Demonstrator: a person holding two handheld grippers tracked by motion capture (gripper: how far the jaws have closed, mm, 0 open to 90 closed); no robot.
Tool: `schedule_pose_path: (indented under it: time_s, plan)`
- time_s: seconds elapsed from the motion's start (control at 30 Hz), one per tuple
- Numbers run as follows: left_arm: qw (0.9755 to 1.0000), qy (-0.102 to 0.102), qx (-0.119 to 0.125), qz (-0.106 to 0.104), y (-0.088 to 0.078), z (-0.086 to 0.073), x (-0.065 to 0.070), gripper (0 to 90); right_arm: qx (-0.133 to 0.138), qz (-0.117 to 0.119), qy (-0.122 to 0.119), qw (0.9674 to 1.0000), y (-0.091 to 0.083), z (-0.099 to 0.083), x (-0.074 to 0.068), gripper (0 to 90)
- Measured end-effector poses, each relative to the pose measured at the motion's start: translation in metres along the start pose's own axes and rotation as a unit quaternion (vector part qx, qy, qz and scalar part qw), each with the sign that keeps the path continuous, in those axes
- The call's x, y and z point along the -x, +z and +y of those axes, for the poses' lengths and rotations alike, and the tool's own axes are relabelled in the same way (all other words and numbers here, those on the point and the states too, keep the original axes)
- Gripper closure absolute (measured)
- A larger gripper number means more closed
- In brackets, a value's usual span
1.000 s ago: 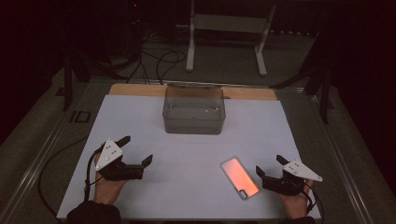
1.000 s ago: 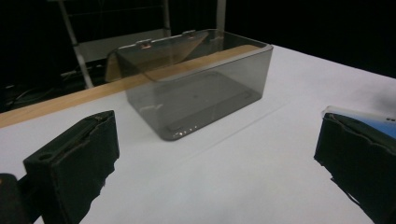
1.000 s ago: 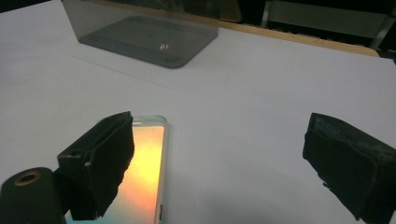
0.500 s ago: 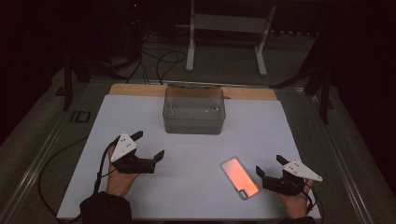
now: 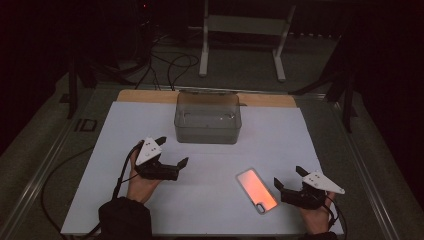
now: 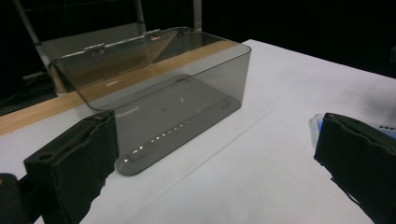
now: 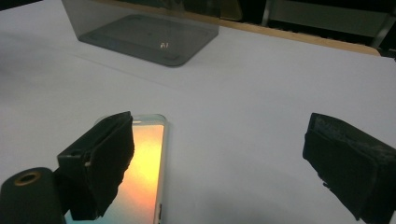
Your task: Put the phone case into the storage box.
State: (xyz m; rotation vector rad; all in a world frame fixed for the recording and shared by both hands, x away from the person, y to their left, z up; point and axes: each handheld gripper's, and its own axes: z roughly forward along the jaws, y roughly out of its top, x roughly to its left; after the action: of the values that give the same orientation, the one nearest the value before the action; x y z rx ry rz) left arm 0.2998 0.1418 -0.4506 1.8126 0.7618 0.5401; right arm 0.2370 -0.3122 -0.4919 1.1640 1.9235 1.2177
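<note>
Smoked, see-through plastic makes up the one box that is sitting at the far middle of the worktop, its lid standing open at the back edge. One phone is lying flat on the white sheet at the near right, screen up and glowing orange-pink, well apart from the box.

Two claws are working over the sheet — one per hand. The left claw is hovering at the near left, its jaws standing wide with nothing between them; in the left gripper view the box is showing between the jaws, with one corner just beside the left jaw. The right claw is sitting at the near right, jaws likewise wide and gripping nothing, just beside the phone's near right edge. In the right gripper view the phone is lying partly under the left jaw; whether jaw and phone are touching, I cannot tell.

One strip of bare wood is running along the far edge behind the box. Beyond the worktop, one pale metal stand and several loose cables are lying on the dark floor. Nothing is standing between phone and box.
</note>
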Motion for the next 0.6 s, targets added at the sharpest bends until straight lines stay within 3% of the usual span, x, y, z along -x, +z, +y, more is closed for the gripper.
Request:
schedule_pose_path:
  time_s: [0.6]
  plan:
    - [0.999, 0.01, -0.024, -0.035, 0.042, 0.009, 0.01, 0.5, -0.001, -0.001, 0.001, 1.0, 0.0, 0.0, 0.001, 9.1]
